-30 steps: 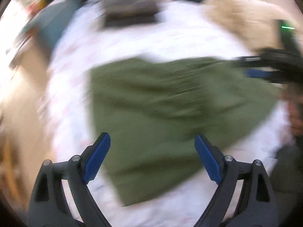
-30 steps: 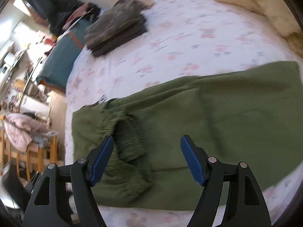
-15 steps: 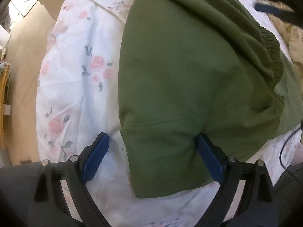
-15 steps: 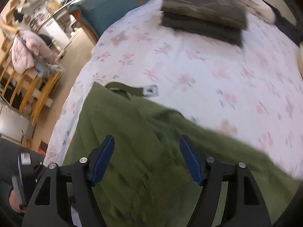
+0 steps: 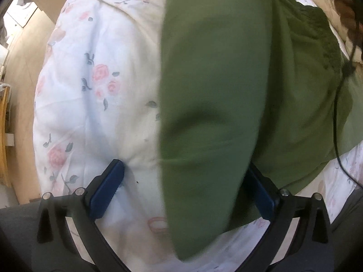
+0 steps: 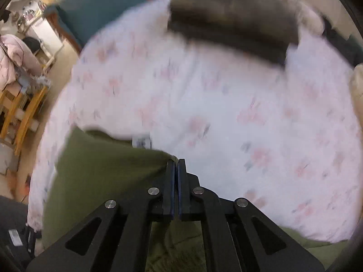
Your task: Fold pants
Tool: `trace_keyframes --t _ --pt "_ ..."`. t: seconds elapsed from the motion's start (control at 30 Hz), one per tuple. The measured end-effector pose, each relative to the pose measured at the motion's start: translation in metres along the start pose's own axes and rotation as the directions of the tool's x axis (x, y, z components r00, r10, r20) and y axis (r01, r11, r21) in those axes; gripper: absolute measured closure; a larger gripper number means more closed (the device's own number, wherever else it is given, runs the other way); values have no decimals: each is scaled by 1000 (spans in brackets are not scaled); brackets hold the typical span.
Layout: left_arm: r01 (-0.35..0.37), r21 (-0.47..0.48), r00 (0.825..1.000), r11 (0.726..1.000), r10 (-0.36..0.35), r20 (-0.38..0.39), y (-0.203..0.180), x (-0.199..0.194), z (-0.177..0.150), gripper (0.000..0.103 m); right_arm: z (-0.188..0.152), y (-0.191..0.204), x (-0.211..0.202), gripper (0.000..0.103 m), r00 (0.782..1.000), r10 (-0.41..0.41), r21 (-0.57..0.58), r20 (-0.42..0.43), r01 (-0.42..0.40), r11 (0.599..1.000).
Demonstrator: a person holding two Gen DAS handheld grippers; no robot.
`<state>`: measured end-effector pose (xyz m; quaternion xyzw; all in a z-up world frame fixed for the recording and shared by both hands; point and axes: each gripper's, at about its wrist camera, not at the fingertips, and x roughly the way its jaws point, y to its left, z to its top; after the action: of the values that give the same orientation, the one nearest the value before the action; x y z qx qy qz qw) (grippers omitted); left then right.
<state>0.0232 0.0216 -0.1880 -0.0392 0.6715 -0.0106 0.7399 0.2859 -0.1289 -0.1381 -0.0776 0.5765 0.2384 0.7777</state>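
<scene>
Right gripper (image 6: 176,165): jaws just snapped together, apparently pinching the green pants (image 6: 109,170) at their edge.
Left gripper (image 5: 185,188): spread wider, straddling a pant leg, pads apart from cloth.
Bedspread (image 5: 95,90): under the pants.
Meaning: a fold lift looks ready.

Olive-green pants (image 5: 215,90) lay on floral bedding, one leg folded over the other, hem toward the bed's edge.
</scene>
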Motion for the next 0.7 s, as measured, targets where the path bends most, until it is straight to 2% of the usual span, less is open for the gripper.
trace_keyframes --t 0.03,0.07,0.13,0.17,0.23,0.3,0.33,0.4,0.47,0.53,0.6,0.7 --pt "-1 -1 1000 1000 1 1 -1 -2 -1 2 -4 0 6 100 999 33 -7 -38 -33 999" --pt "-1 -2 1000 1000 1 3 -2 -4 0 3 -6 0 5 98 998 48 -19 -40 -49 999" --pt "13 -19 1000 1000 -12 14 -2 -13 -3 7 -8 3 -14 79 999 47 -29 -2 -47 998" --pt "36 -37 999 999 -35 26 -6 -16 2 8 -6 7 -24 75 998 55 -34 11 -55 998" --pt "67 -81 994 994 -59 91 0 -37 4 8 3 25 -47 73 994 104 -86 43 -100 991" --pt "50 -127 982 991 -25 187 8 -56 8 8 15 50 -57 73 992 120 -151 39 -112 982" --pt "36 -146 979 989 -6 205 11 -59 10 8 21 66 -55 73 990 141 -188 17 -135 973" --pt "19 -179 984 984 13 175 18 -51 16 8 24 97 -35 76 984 163 -248 -70 -175 953" --pt "13 -208 997 978 4 81 28 -29 16 7 25 113 3 76 985 93 -268 -143 -129 955" --pt "9 -236 1000 972 -4 22 34 -15 12 6 22 110 40 76 982 21 -219 -188 -63 974" --pt "-8 -214 1000 977 13 20 29 -17 12 6 17 100 59 76 979 -35 -166 -201 1 986" --pt "-6 -224 999 975 14 34 24 -25 11 6 9 85 25 76 991 50 -89 -122 -61 994"
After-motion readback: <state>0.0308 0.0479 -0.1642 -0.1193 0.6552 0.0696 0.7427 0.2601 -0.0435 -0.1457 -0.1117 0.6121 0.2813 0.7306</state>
